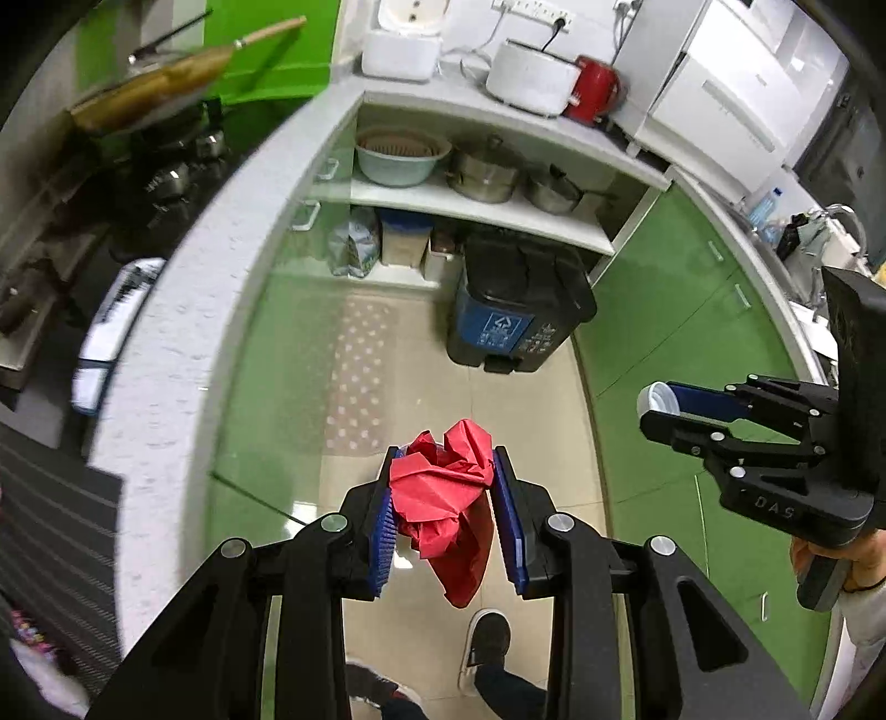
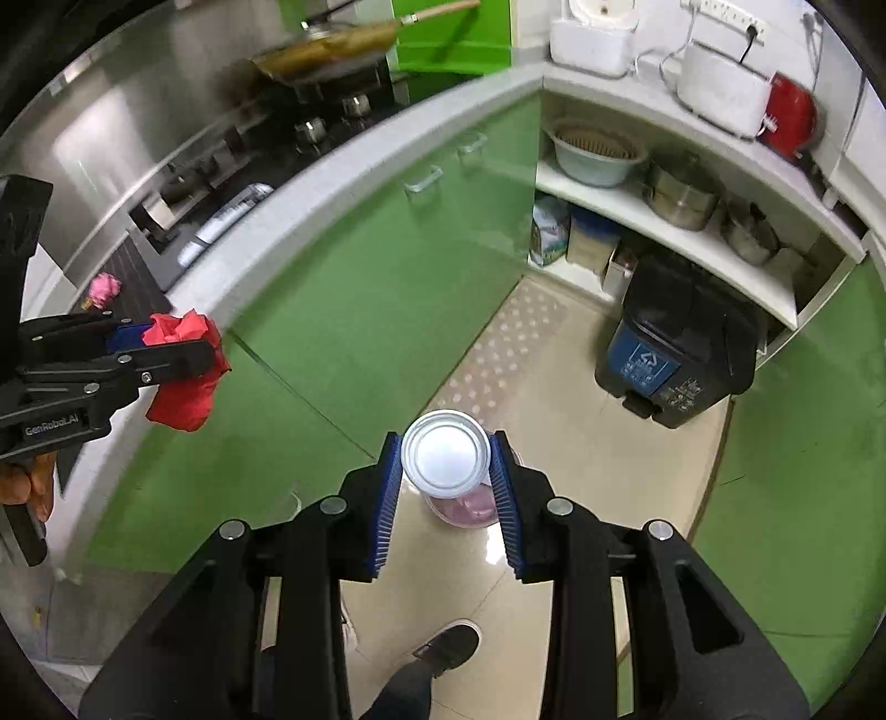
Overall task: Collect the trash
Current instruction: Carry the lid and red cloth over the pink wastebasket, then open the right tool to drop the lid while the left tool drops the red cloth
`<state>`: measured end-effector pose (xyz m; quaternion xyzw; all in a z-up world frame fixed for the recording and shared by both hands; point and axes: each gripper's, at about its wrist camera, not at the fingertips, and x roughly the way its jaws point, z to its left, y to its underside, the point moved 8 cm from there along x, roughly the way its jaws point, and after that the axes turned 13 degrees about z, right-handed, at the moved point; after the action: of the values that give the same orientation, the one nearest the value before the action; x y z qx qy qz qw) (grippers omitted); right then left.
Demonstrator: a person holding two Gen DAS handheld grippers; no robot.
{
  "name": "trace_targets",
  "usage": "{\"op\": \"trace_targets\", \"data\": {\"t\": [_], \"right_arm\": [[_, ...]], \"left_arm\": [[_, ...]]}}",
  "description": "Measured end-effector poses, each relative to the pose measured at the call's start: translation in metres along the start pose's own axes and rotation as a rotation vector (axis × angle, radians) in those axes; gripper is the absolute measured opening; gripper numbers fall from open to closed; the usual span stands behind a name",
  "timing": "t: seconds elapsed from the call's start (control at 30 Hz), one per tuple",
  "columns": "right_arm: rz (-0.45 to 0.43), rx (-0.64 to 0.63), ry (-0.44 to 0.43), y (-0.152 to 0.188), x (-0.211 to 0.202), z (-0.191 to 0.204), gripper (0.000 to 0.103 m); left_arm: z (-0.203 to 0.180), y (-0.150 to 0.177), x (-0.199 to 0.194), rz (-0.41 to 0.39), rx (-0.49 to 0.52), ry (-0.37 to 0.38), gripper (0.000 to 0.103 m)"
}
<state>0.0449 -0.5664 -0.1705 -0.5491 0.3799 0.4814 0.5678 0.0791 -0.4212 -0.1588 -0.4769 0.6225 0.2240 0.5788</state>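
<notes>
Left hand-held gripper [image 1: 443, 482] clenched on a crumpled red paper wad [image 1: 446, 498], its blue pads pressing both sides, a loose tail of the wad hanging below the jaws; held in the air above the tiled floor [image 1: 432, 399]. Right hand-held gripper [image 2: 446, 471] grasping a small clear plastic cup [image 2: 447, 462] by its sides, white lid facing the camera; pinkish remains show at the cup's far end. It too is held over the floor, clear of the desk [image 2: 310, 205]. Black pedal bin [image 1: 518, 302] with a blue recycling label stands on the floor against the open shelving, lid down, contents not visible; both trash items are well apart from it. Upper shelf [image 1: 470, 207]: pale blue basin [image 1: 400, 158] with a tan colander nested in it, then two lidded steel pots [image 1: 487, 174]; what is inside them cannot be told. Lower shelf: a printed bag [image 1: 354, 243] and a blue-lidded tub [image 1: 404, 243] with pale contents. On the desk above: a white appliance [image 1: 401, 52], a white rice cooker [image 1: 531, 77], a red kettle [image 1: 598, 88]. Frying pan [image 2: 332, 50] on the hob. A crumpled pink scrap [image 2: 105, 288] lies on the dark striped mat [image 2: 138, 277] on the desk. A person's dark shoe [image 2: 448, 645] on the floor below.
</notes>
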Motion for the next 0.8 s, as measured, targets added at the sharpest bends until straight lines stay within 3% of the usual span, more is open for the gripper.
{"op": "trace_targets", "data": {"t": [0.5,0.8], "right_arm": [[0.146,0.061,-0.032,-0.007,0.183,-0.047,0.032],[0.194,0.098,-0.065,-0.002,0.271,-0.064,0.033]], "left_arm": [[0.025,-0.013,0.175,0.173,0.070,0.026,0.031],[0.044,-0.018,0.241,0.219,0.060,0.044,0.031]]}}
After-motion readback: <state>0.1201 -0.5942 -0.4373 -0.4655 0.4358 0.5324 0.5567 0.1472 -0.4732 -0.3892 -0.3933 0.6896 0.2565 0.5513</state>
